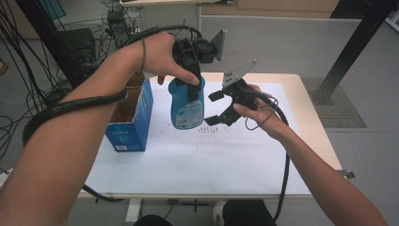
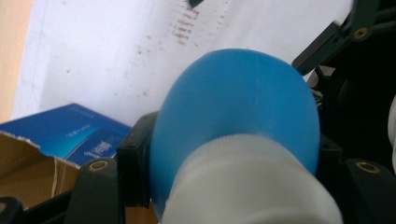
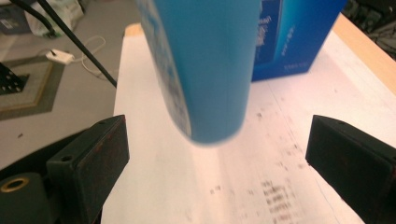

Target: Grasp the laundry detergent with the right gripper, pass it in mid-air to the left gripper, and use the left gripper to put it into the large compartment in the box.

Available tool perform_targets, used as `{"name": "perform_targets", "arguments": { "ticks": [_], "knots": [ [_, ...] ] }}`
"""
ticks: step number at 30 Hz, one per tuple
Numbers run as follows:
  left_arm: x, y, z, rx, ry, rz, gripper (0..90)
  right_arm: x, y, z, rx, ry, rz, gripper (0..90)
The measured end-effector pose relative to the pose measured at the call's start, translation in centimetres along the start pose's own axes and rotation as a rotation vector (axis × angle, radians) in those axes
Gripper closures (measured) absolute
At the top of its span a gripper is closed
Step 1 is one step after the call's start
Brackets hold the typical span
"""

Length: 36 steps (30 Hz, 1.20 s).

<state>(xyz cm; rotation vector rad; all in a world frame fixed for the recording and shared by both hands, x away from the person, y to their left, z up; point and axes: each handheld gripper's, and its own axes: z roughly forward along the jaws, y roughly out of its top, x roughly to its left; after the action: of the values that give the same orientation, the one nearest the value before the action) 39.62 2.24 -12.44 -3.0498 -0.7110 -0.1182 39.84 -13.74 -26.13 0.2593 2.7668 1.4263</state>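
A white-covered desk (image 1: 244, 155) is seen, with an open blue box (image 1: 129, 120) at its left. The blue bottle (image 1: 187, 106), white-capped with a printed label too blurry to read, is held up above the desk, pinched near its top by the left tool (image 1: 193, 77). The right tool (image 1: 217, 107) is held just beside it, jaws spread wide.

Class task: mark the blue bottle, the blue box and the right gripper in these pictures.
Bottle (image 1: 187, 107): high view, on its label.
Box (image 1: 134, 125): high view, on its blue side wall.
Right gripper (image 1: 215, 107): high view, midway between its open jaw tips.
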Motion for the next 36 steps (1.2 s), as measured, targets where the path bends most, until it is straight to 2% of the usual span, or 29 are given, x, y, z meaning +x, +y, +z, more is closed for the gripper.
{"name": "perform_targets", "arguments": {
  "ticks": [1,2,3,4,8,10,11,13,14,16,17,18,20,21,22,24,25,26,27,28,29,30,35,36],
  "knots": [
    [0.2,-0.1,-0.2,-0.001,0.002,-0.015,36.1,0.0,0.0,-0.3,0.015,-0.012,0.002,5.5],
    [0.5,-0.3,-0.6,-0.003,0.01,-0.051,36.1,0.0,-0.1,-0.7,0.05,-0.019,0.0,5.4],
    [0.5,-0.3,-0.6,-0.003,0.01,-0.051,36.1,0.0,-0.1,-0.7,0.05,-0.019,0.0,5.4],
    [0.6,-0.3,-0.8,-0.002,0.016,-0.061,36.1,-0.1,-0.1,-1.1,0.09,-0.03,0.001,5.0],
    [1.3,-0.5,-2.1,-0.014,0.039,-0.134,36.1,-0.1,-0.2,-1.8,0.115,-0.046,0.017,5.0],
    [1.6,-0.7,-3.3,-0.03,0.055,-0.194,36.0,0.0,-0.3,-2.1,0.128,-0.059,0.014,5.1],
    [1.6,-0.7,-3.3,-0.03,0.055,-0.194,36.0,0.0,-0.3,-2.1,0.128,-0.059,0.014,5.1],
    [1.9,-0.9,-4.0,-0.035,0.057,-0.227,36.0,0.1,-0.4,-2.6,0.143,-0.091,0.004,5.1],
    [2.2,-1.0,-4.7,-0.039,0.06,-0.269,36.0,0.1,-0.5,-2.8,0.153,-0.098,0.003,5.1],
    [2.5,-1.2,-5.5,-0.037,0.068,-0.311,36.0,0.1,-0.7,-3.0,0.163,-0.101,0.002,5.1],
    [2.5,-1.2,-5.5,-0.037,0.068,-0.311,36.0,0.1,-0.7,-3.0,0.163,-0.101,0.002,5.1],
    [2.7,-1.3,-5.8,-0.037,0.071,-0.328,36.0,0.1,-0.8,-3.2,0.17,-0.103,0.001,5.1],
    [3.1,-1.5,-6.5,-0.044,0.073,-0.377,36.0,0.2,-0.9,-3.4,0.174,-0.104,0.002,5.2],
    [3.7,-1.9,-7.2,-0.044,0.071,-0.444,36.1,0.2,-1.0,-3.6,0.177,-0.105,0.002,5.2],
    [3.7,-1.9,-7.2,-0.044,0.071,-0.444,36.1,0.2,-1.0,-3.6,0.177,-0.105,0.002,5.2],
    [4.4,-2.3,-7.8,-0.043,0.064,-0.523,36.1,0.2,-1.2,-4.1,0.186,-0.119,0.006,5.1],
    [4.7,-2.5,-8.1,-0.053,0.069,-0.553,36.1,0.2,-1.3,-4.3,0.19,-0.122,0.003,5.2],
    [5.1,-2.8,-8.4,-0.072,0.066,-0.599,36.1,0.2,-1.4,-4.4,0.195,-0.124,0.003,5.2],
    [5.1,-2.8,-8.4,-0.072,0.066,-0.599,36.1,0.2,-1.4,-4.4,0.195,-0.124,0.003,5.2],
    [5.5,-3.1,-8.8,-0.073,0.065,-0.626,36.1,0.2,-1.4,-4.6,0.203,-0.128,0.004,5.1],
    [6.2,-3.8,-9.4,-0.08,0.066,-0.673,36.1,0.2,-1.6,-4.9,0.209,-0.135,0.005,5.2],
    [6.2,-3.8,-9.4,-0.08,0.066,-0.673,36.1,0.2,-1.7,-5.1,0.212,-0.137,0.006,5.3],
    [7.7,-5.2,-10.9,-0.1,0.083,-0.781,36.1,0.1,-1.8,-5.7,0.22,-0.149,0.007,5.3],
    [8.3,-5.8,-11.5,-0.107,0.085,-0.838,36.1,0.1,-1.8,-5.8,0.224,-0.152,0.006,5.4]
  ]
}}
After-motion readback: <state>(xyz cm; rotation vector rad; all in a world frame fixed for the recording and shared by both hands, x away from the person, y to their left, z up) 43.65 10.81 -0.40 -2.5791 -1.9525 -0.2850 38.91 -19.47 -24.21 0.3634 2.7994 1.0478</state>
